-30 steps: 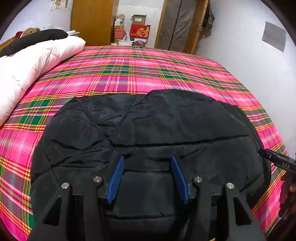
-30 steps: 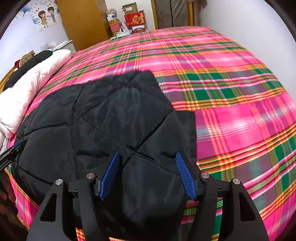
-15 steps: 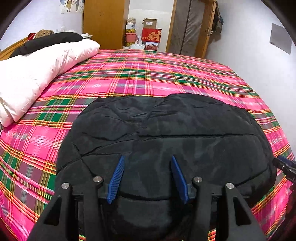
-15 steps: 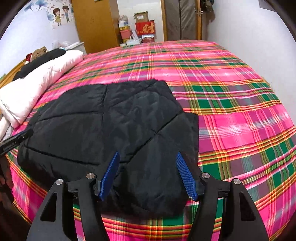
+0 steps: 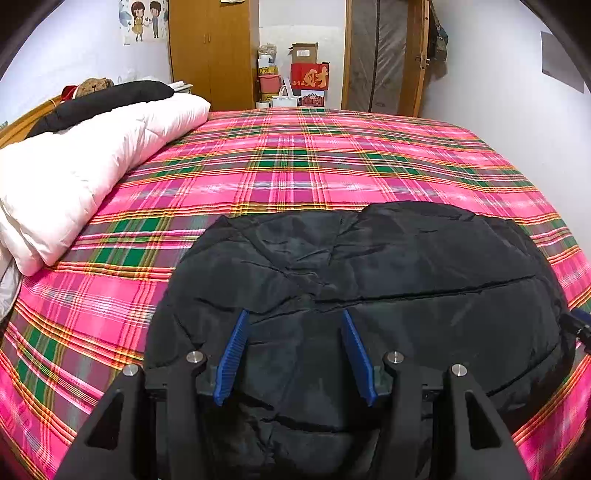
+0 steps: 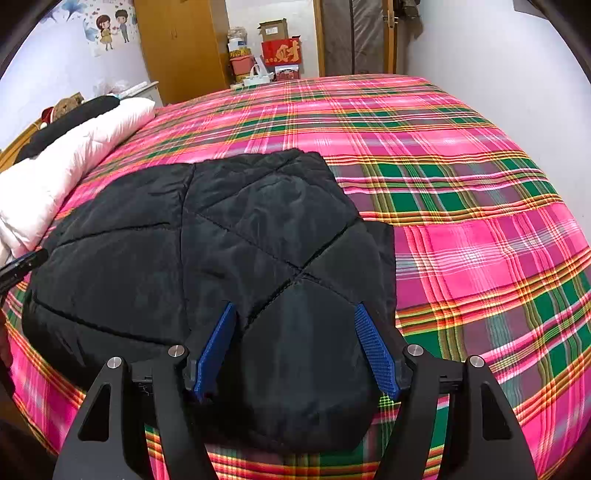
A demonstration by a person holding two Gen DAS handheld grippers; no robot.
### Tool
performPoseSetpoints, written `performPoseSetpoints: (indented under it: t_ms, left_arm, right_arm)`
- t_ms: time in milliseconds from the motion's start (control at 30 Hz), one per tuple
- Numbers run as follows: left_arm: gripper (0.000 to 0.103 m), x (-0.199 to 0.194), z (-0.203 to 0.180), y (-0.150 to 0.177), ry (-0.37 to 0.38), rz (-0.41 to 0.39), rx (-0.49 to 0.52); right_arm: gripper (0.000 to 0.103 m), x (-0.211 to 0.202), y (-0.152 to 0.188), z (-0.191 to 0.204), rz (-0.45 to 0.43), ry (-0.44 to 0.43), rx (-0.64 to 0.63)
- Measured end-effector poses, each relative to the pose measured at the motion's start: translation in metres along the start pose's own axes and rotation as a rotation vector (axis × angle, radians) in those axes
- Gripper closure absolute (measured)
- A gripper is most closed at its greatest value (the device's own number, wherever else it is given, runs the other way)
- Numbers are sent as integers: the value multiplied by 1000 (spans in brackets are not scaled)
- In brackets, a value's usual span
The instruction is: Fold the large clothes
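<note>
At the far end of the room, between the wooden wardrobe (image 5: 212,51) and the door (image 5: 384,55), stands a stack of containers: an open brown cardboard box (image 5: 304,52) on a red box with a gold character (image 5: 309,76); a pink plastic bin (image 5: 269,82) beside them, jars or packets piled on it, too small to identify; a white bag with handles (image 5: 284,99) in front; contents of the boxes not visible.

Task item: black quilted jacket (image 6: 207,236), folded into a compact, roughly rectangular bundle; lies flat on the pink-and-green plaid bedcover (image 6: 461,206) at the near edge of the bed; padded fabric, stitched seams crossing in diagonals and one long horizontal line in the left wrist view; surface lightly creased, matte sheen; a lower layer peeks out along the right edge in the right wrist view.

Left gripper (image 5: 295,354): blue pads apart, above the near middle of the jacket (image 5: 369,280); nothing clamped between them. Right gripper (image 6: 295,347): jaws have just been opening wider; pads stand apart over the near right corner of the jacket, fabric seen between them but not pinched.

White duvet (image 5: 74,173) rolled along the left side of the bed, a black garment (image 5: 107,99) lying on top of it; a cartoon poster (image 6: 109,27) on the wall behind.
</note>
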State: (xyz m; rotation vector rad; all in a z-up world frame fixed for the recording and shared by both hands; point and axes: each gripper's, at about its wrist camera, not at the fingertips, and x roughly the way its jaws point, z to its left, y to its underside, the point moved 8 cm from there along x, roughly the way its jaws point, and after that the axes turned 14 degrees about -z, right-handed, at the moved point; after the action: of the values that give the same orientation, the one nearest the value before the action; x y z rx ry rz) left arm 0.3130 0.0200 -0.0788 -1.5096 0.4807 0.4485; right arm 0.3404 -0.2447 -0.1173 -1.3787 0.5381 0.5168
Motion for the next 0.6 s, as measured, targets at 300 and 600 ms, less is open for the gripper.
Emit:
performPoseSetpoints:
  t_ms: [300, 600]
  left_arm:
    - [47, 7, 24, 7, -49, 29, -12]
    - [46, 28, 56, 17, -115, 71, -6]
  right_arm:
    - [30, 6, 6, -21, 23, 6, 25]
    - [28, 25, 16, -33, 81, -81, 87]
